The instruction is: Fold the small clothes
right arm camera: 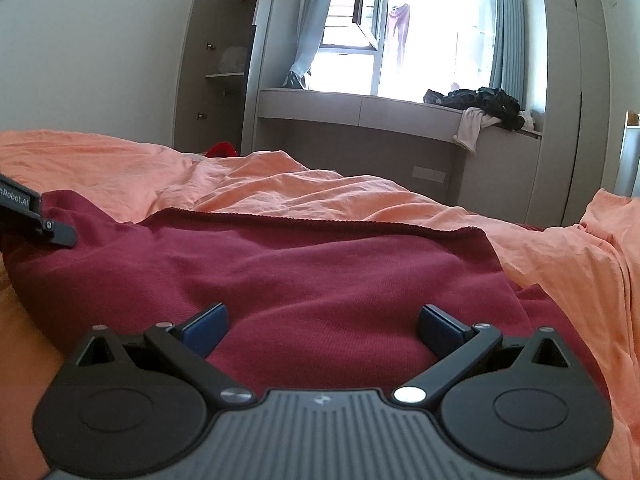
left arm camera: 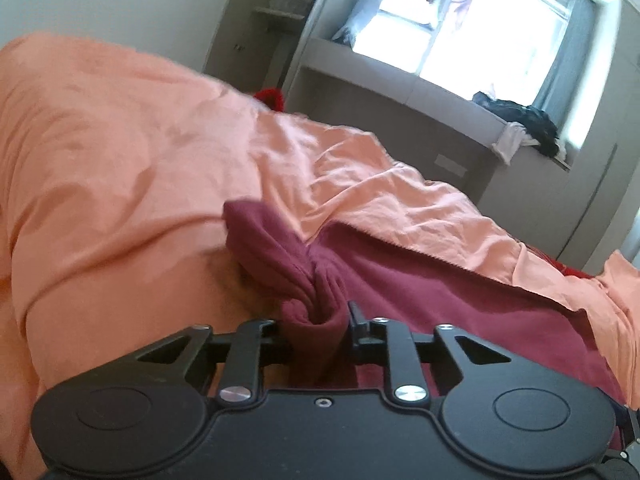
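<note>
A dark red garment (right arm camera: pixel 304 268) lies spread on the orange bedsheet (right arm camera: pixel 360 196). My left gripper (left arm camera: pixel 316 320) is shut on a bunched corner of the dark red garment (left arm camera: pixel 304 272) and lifts it a little. That gripper shows at the left edge of the right wrist view (right arm camera: pixel 36 220), at the garment's left corner. My right gripper (right arm camera: pixel 322 328) is open, its blue pads (right arm camera: pixel 206 330) wide apart just above the near part of the garment, holding nothing.
The orange bedsheet (left arm camera: pixel 120 160) is wrinkled all around. A window bench (right arm camera: pixel 360 110) stands beyond the bed with dark clothes (right arm camera: pixel 480 102) piled on it. An open wardrobe (right arm camera: pixel 216 60) stands at the far left. A red item (right arm camera: pixel 222 149) lies past the bed's far edge.
</note>
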The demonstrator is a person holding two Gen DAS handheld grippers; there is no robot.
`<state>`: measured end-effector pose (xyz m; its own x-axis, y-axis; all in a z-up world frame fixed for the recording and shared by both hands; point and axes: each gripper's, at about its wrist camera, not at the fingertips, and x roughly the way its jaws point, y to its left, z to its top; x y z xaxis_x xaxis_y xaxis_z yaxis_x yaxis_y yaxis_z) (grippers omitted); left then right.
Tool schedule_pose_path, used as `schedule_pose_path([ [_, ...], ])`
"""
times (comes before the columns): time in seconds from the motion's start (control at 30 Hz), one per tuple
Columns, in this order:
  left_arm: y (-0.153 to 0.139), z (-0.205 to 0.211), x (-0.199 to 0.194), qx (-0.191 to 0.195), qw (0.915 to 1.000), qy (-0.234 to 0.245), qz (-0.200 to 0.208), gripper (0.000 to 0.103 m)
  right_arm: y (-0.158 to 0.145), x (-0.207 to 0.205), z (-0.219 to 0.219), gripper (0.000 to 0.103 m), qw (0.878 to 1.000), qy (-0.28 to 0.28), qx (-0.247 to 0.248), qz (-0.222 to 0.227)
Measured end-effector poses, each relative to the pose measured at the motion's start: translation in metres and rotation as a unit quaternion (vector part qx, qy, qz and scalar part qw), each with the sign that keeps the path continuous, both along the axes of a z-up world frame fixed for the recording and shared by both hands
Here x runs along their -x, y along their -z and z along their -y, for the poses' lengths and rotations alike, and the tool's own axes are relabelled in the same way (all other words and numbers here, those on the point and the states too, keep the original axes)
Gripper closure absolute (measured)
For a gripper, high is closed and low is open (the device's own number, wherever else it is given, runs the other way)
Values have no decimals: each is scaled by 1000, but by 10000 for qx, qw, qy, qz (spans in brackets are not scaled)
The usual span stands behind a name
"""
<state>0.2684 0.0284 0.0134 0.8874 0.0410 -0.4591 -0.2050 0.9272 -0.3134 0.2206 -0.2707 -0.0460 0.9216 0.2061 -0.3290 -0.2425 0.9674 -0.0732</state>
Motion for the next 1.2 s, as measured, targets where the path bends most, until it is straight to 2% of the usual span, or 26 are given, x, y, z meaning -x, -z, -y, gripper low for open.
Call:
schedule_pose_path([
  [0.13, -18, 14, 4, -444, 9984, 222, 268, 84, -1, 1, 4, 0, 10000, -42, -47, -46],
  [0.33, -45, 37, -1, -833, 9934, 577, 545, 85, -16, 0, 20, 0, 9994, -223, -151, -205],
  [0.53, -78, 73, -10, -1230, 9819, 1151, 862, 86, -39, 9, 52, 0, 9987, 21, -491, 113],
  [0.63, -94, 99, -11, -1465, 9702, 1544, 1158, 87, -49, 10, 77, 0, 9970, 247, -707, 205],
  [0.73, -105, 129, -6, -1616, 9547, 1986, 1513, 88, -54, 5, 107, 0, 9952, 487, -845, 90],
  [0.8, -106, 150, 0, -1752, 9432, 2286, 1657, 88, -55, 1, 127, 0, 9932, 664, -960, 24],
  [0.87, -99, 174, 9, -1948, 9272, 2697, 1721, 88, -57, -1, 145, 0, 9904, 842, -1093, 7],
  [1.0, -74, 212, 28, -2348, 8978, 3353, 1623, 88, -60, -4, 180, 0, 9846, 1140, -1322, -39],
  [1.13, -48, 226, 32, -2367, 8873, 3741, 1294, 85, -57, -2, 207, 0, 9787, 1263, -1610, -192],
  [1.2, -38, 228, 36, -2397, 8819, 3869, 1232, 77, -54, -3, 218, 0, 9739, 1301, -1834, -307],
])
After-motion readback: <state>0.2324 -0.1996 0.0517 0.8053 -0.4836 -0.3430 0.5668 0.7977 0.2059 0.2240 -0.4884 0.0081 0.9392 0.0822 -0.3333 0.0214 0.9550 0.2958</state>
